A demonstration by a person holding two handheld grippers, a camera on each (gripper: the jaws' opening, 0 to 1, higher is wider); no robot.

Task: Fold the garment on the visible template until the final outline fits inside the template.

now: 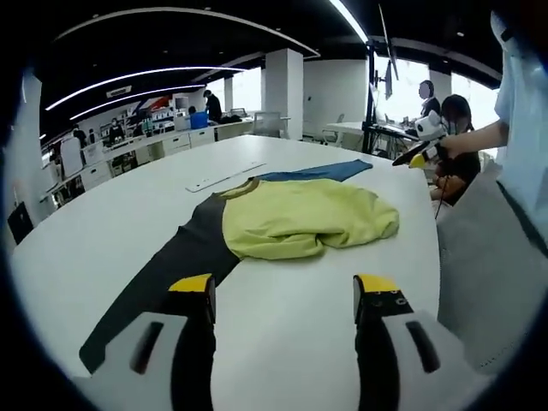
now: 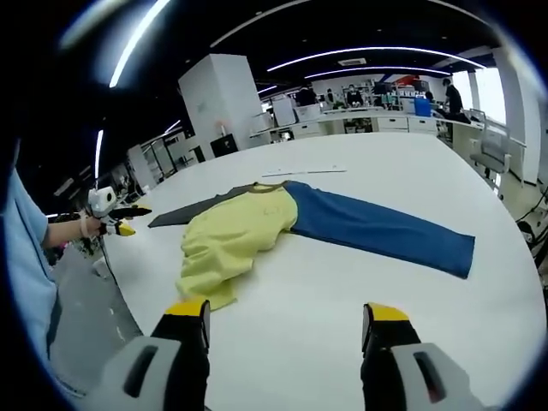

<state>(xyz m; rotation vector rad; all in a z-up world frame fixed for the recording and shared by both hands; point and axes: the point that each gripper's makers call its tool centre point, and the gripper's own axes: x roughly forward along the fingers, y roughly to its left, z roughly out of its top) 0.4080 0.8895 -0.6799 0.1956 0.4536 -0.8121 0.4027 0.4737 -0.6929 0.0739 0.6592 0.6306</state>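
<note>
A long-sleeved garment lies crumpled on the white table. Its yellow body is bunched up; one dark grey sleeve runs toward my left gripper, which is open and hovers just short of the sleeve's end with nothing between its jaws. The blue sleeve stretches out to the right in the right gripper view, beside the yellow body. My right gripper is open above bare table, short of the garment. A thin pale strip lies on the table beyond the collar.
A person's hand holds the right gripper off the table's far edge in the left gripper view. The left gripper hangs off the table's left edge in the right gripper view. Desks, chairs and people stand in the office behind.
</note>
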